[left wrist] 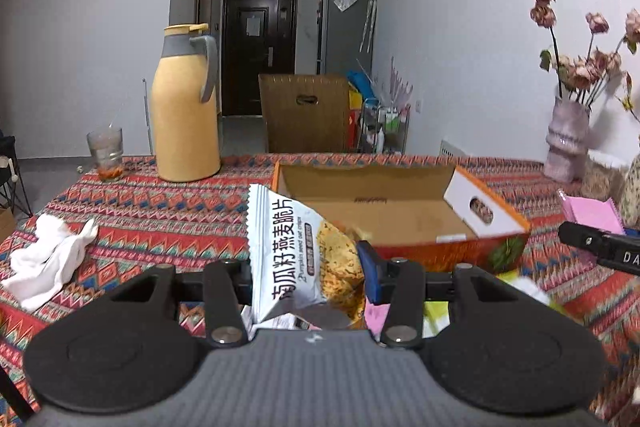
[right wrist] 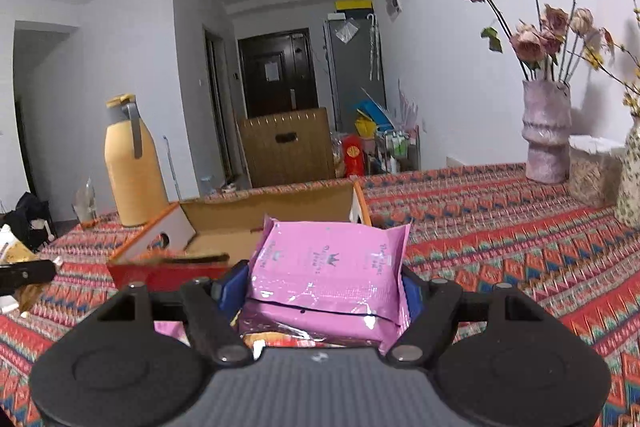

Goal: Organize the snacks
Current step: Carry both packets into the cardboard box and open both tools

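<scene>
My left gripper [left wrist: 308, 267] is shut on a white oat-crisp snack packet [left wrist: 296, 251], held upright above the patterned tablecloth. Just beyond it lies an open orange cardboard box [left wrist: 384, 215], its brown inside bare. My right gripper [right wrist: 324, 287] is shut on a pink snack packet [right wrist: 328, 263], lifted in front of the same box [right wrist: 224, 227]. More pink packets lie under the right gripper. The right gripper's black finger tip [left wrist: 596, 247] shows at the right edge of the left wrist view.
A yellow thermos jug [left wrist: 186, 107] and a glass [left wrist: 106, 153] stand at the table's far left. A crumpled white cloth [left wrist: 48, 263] lies at the left. A pink vase of dried roses [right wrist: 546, 131] and a jar [right wrist: 594, 171] stand at the far right.
</scene>
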The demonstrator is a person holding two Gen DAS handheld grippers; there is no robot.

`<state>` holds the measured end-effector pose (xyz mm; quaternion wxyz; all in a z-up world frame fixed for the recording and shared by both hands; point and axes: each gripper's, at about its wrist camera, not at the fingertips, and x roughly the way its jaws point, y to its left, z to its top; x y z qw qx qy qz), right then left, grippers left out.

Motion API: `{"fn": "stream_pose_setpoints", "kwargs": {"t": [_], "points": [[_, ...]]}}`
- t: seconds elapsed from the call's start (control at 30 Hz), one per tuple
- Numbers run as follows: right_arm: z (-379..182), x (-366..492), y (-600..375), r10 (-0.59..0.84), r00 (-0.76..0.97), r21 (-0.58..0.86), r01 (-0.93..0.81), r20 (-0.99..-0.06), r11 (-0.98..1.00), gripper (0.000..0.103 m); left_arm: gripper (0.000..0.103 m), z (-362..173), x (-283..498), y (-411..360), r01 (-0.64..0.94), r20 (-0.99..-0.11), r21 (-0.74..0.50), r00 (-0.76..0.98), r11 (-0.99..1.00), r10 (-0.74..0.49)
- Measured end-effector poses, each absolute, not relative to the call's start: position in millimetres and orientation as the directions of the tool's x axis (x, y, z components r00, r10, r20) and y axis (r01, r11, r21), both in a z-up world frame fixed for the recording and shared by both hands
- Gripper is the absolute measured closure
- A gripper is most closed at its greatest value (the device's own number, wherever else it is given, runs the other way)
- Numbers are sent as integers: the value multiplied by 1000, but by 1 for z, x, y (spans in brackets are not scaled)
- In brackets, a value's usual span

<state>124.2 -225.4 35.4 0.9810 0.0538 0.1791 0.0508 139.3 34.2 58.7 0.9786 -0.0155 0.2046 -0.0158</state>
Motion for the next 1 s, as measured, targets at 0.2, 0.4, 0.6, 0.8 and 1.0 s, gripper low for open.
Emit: {"fn": "stream_pose_setpoints", "kwargs": {"t": [0.2, 0.4, 0.6, 0.8, 1.0], "points": [[51, 157, -217, 140, 933, 117, -107, -331, 987, 30, 57, 71, 177, 24, 6, -397, -58, 917, 998, -29], [65, 201, -206, 160, 927, 115, -128, -338, 985, 30, 57, 78, 215, 16, -11, -400, -77, 916, 997, -21], [62, 246, -189, 168, 912, 94, -143, -374, 985, 30, 57, 76, 258, 8, -33, -416, -89, 910, 995, -7], [37, 280, -182, 168, 893, 128, -125, -417, 984, 30, 57, 53, 290, 8, -64, -445, -106, 896, 992, 11], [14, 298, -183, 169, 864, 129, -122, -474, 984, 30, 57, 25, 307, 11, -59, -507, -114, 862, 992, -7]]}}
